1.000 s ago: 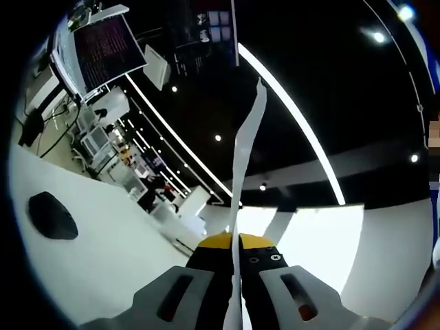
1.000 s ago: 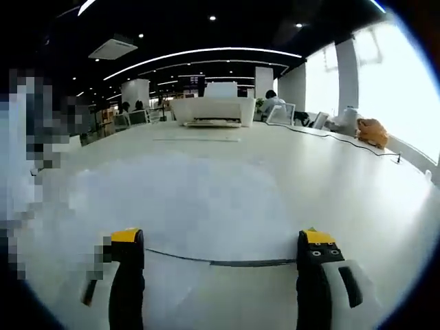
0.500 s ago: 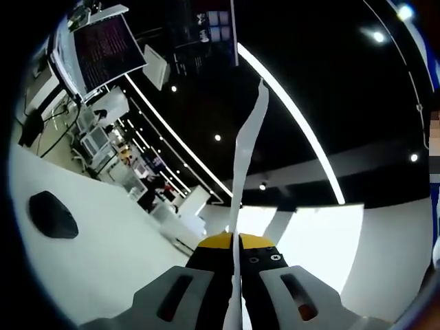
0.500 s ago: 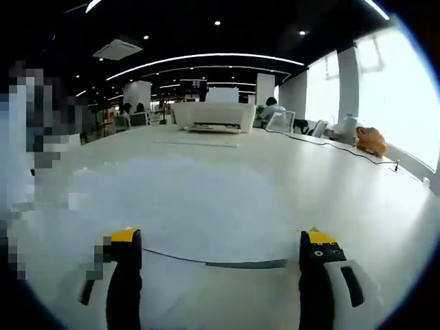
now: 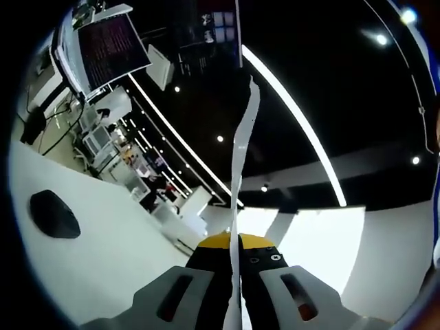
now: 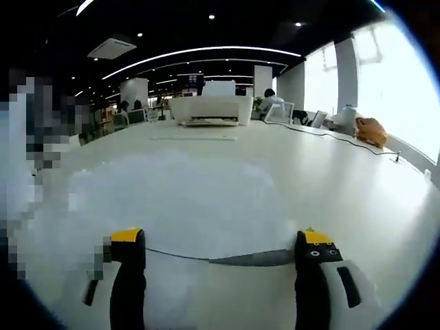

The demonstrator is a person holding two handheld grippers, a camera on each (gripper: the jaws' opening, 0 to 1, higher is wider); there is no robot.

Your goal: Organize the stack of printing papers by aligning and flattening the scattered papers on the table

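In the left gripper view the left gripper [image 5: 235,242] has its two yellow-tipped jaws pressed together on the edge of the papers [image 5: 240,158]. They are seen edge-on as a thin white strip that rises straight out from between the jaw tips, bending a little near its far end. To the left of the jaws lies the white table [image 5: 103,247] with a dark oval object [image 5: 53,214] on it, well apart from the gripper; a monitor [image 5: 110,47] sits farther off on that side.

In the right gripper view the right gripper [image 6: 218,239] has its jaws spread wide, with nothing clamped between them. The papers [image 6: 179,199] lie ahead of and between the jaws as a broad pale sheet on the table [image 6: 344,179]. Their near edge runs as a thin dark line from one jaw tip across to the other; it seems to touch the right-hand tip, though the blur makes this uncertain. A white printer [image 6: 212,108] stands well beyond the papers, straight ahead of the jaws.
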